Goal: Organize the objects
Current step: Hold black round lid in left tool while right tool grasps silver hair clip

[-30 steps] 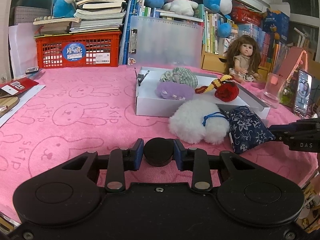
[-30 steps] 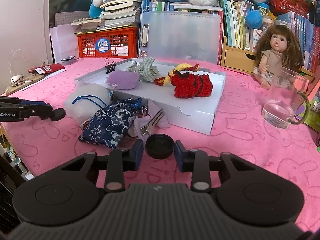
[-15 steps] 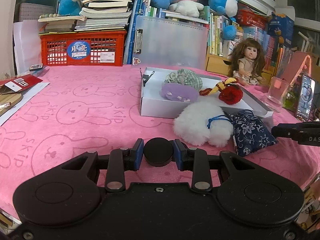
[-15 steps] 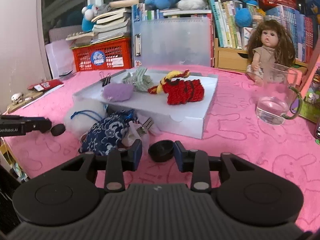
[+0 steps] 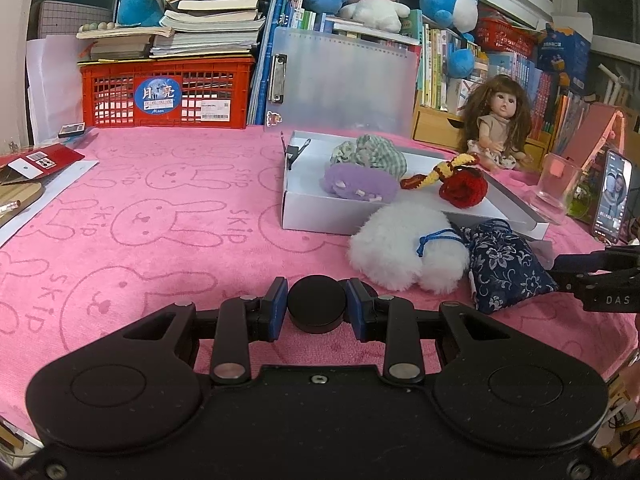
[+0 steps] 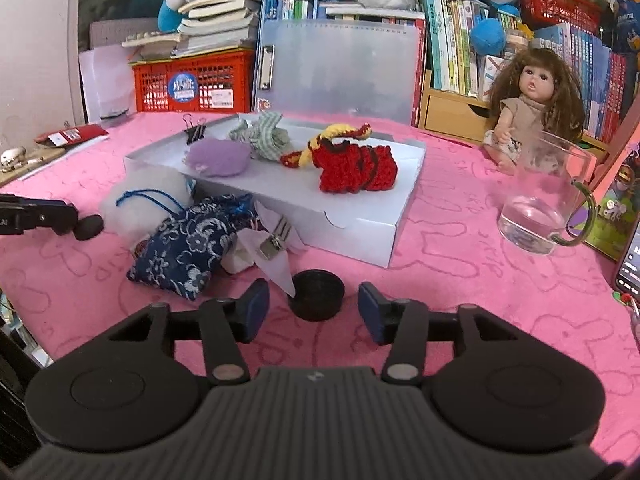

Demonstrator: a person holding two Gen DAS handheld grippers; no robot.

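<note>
My left gripper [image 5: 317, 310] is shut on a black round cap [image 5: 317, 309] above the pink cloth. My right gripper [image 6: 312, 308] is open; a second black cap [image 6: 317, 294] lies on the cloth between its fingers, free. A white shallow box [image 6: 352, 224] holds a purple pouch [image 6: 218, 157], a checked cloth [image 6: 264, 136] and a red crochet toy [image 6: 356, 168]. In front of the box lie a white fluffy pouch [image 5: 400, 252], a blue floral pouch [image 6: 188, 248] and a pale bag with a metal clip [image 6: 276, 240]. The left gripper also shows at the right wrist view's left edge [image 6: 86, 227].
A glass mug with water [image 6: 540, 204] and a doll [image 6: 532, 104] stand to the right. A phone [image 5: 612, 196] leans at the far right. A red crate [image 5: 168, 92], a clear clipboard [image 5: 344, 80] and books line the back.
My right gripper has opened and let go of its black cap, which now rests on the cloth. The left gripper has kept its cap and shifted slightly.
</note>
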